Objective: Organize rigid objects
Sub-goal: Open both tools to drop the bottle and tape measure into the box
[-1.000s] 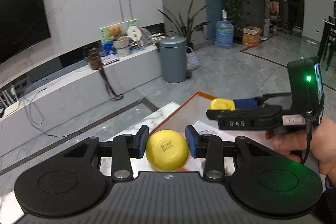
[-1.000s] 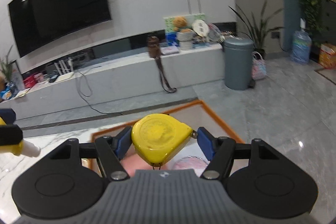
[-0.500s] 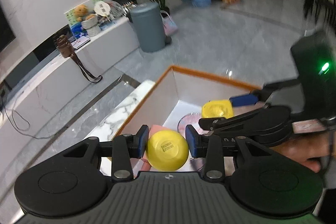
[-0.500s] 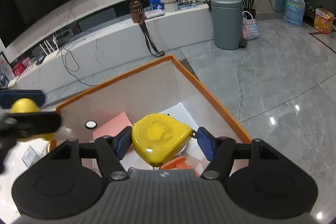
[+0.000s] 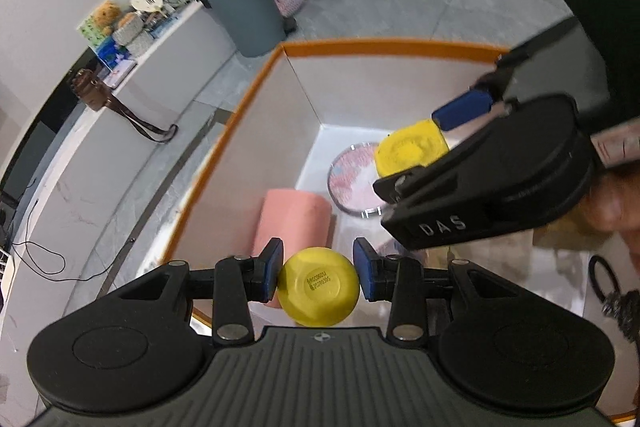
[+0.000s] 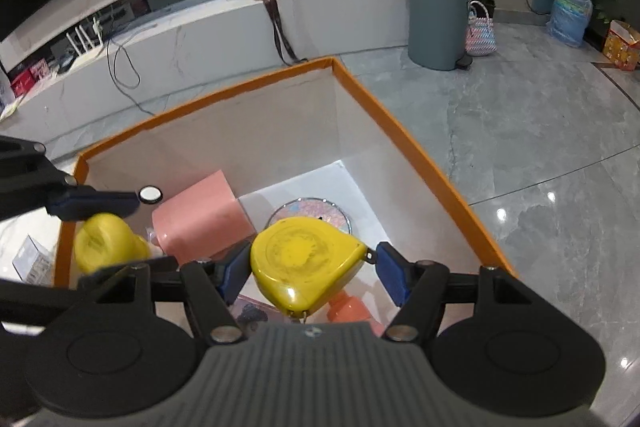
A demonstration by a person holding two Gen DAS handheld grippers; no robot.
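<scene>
- Left gripper (image 5: 318,277): jaws clamp a yellow ball (image 5: 318,286), one blue pad on each side. Ball hangs over the near left part of the box (image 5: 256,95), above the pink block (image 5: 294,223).
- Right gripper (image 6: 310,273): jaws at mid width, gripping a yellow tape measure (image 6: 304,261). It hangs inside the rim line, over the round pink disc (image 6: 310,211) on the box floor.
- Box is orange-rimmed with white walls. Already inside: pink block, disc, an orange item (image 6: 348,309) near the front wall; also a small white round thing (image 6: 150,194) on the left wall, identity unclear.
- Step, as I judge it: carry phase is over, and both items are above the box, poised for placing.
- Next move calls for: lowering each item to free floor, then opening the jaws. The ball may roll; best released low, against the block or a wall.
- Risk: the grippers sit close together, so staggered releases seem safer.
</scene>
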